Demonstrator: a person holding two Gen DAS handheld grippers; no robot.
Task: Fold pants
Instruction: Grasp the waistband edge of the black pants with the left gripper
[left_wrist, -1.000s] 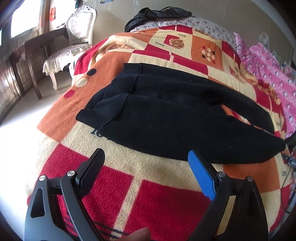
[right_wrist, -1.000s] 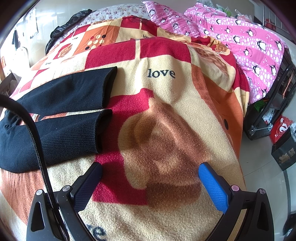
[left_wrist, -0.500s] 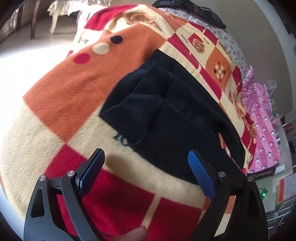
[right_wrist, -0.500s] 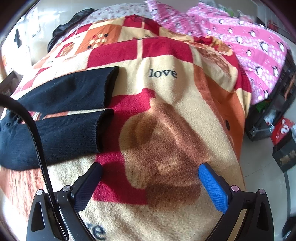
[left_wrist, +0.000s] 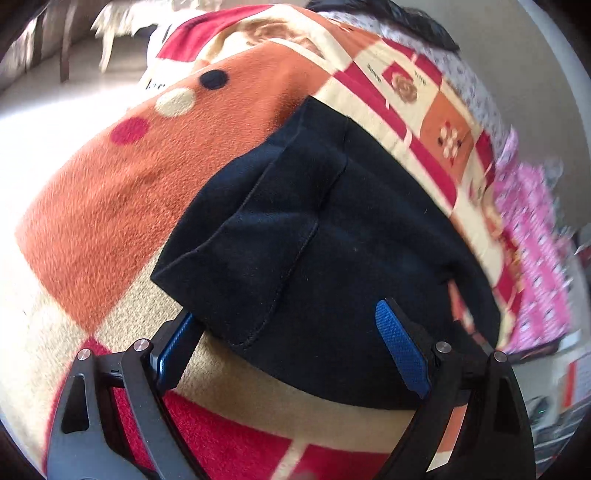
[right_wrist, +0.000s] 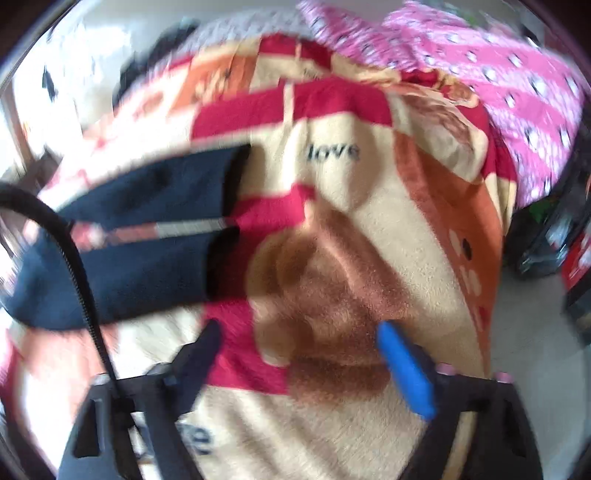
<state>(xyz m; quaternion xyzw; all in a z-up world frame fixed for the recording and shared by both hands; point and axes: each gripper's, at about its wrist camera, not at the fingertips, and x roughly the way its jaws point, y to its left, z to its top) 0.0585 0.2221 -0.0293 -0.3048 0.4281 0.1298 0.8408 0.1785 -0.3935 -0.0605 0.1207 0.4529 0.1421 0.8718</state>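
Black pants (left_wrist: 332, 251) lie flat on a patterned blanket. In the left wrist view the waistband end fills the middle. My left gripper (left_wrist: 284, 325) is open, low over the near waist corner, its left finger at the cloth's edge and its right finger over the cloth. In the right wrist view the two leg cuffs (right_wrist: 221, 229) lie side by side at the left. My right gripper (right_wrist: 299, 339) is open and empty over bare blanket, to the right of the near cuff. This view is blurred.
The red, orange and cream blanket (left_wrist: 110, 206) covers the bed. A pink penguin-print quilt (right_wrist: 498, 74) lies at the far right. A black cable (right_wrist: 81, 280) hangs across the left of the right wrist view. Floor and dark boxes (right_wrist: 554, 236) lie past the bed's right edge.
My left gripper has moved forward and down onto the waist corner of the pants. My right gripper has started moving, blurring its view, and has shifted slightly toward the cuffs.
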